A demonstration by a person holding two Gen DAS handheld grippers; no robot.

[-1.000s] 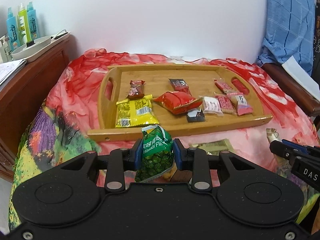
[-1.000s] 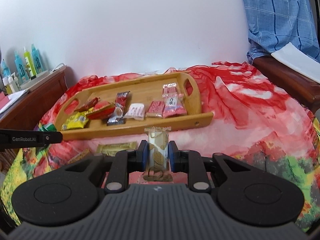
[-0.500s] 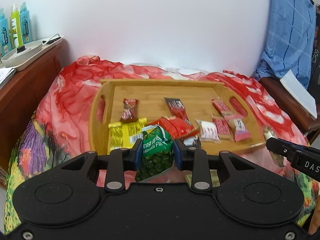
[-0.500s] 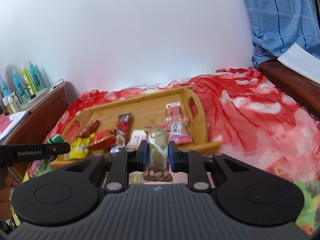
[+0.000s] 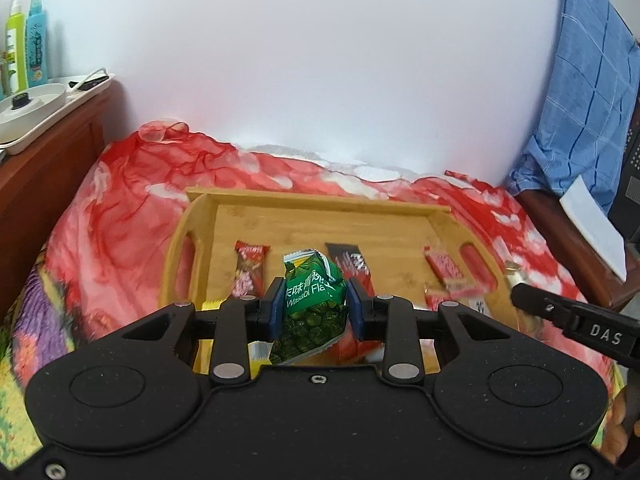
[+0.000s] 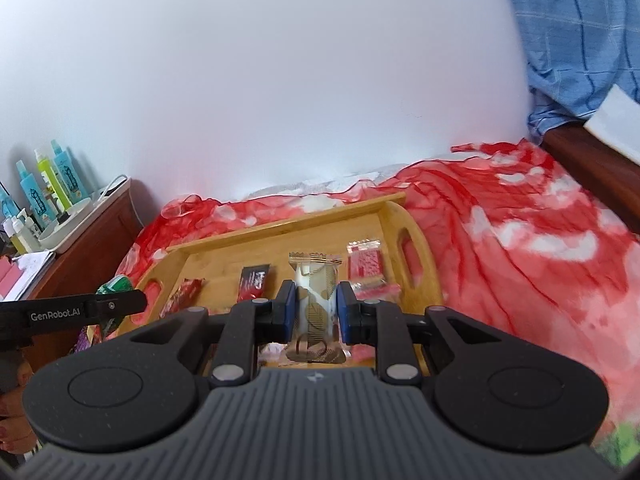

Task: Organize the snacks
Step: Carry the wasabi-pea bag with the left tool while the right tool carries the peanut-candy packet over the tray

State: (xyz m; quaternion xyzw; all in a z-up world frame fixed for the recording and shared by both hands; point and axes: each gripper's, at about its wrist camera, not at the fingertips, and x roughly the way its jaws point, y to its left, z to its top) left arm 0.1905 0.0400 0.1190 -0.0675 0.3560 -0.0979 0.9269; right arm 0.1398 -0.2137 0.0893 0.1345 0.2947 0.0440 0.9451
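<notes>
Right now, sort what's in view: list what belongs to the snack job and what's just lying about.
Job: green wasabi pea packet in the left gripper; cream wafer packet in the right gripper; wooden tray; black sachet; pink packets.

Lying about: bottles; blue cloth; red bedspread.

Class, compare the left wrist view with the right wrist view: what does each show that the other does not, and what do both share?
Only the left wrist view shows the left tool shut on the green wasabi pea packet at close range, and a white pad on the wooden ledge at right.

Only the right wrist view shows the right tool shut on the cream and brown packet, and papers on the cabinet at left.

Both show the wooden tray with snacks, the black and red packet, the red cloth and the bottles.
</notes>
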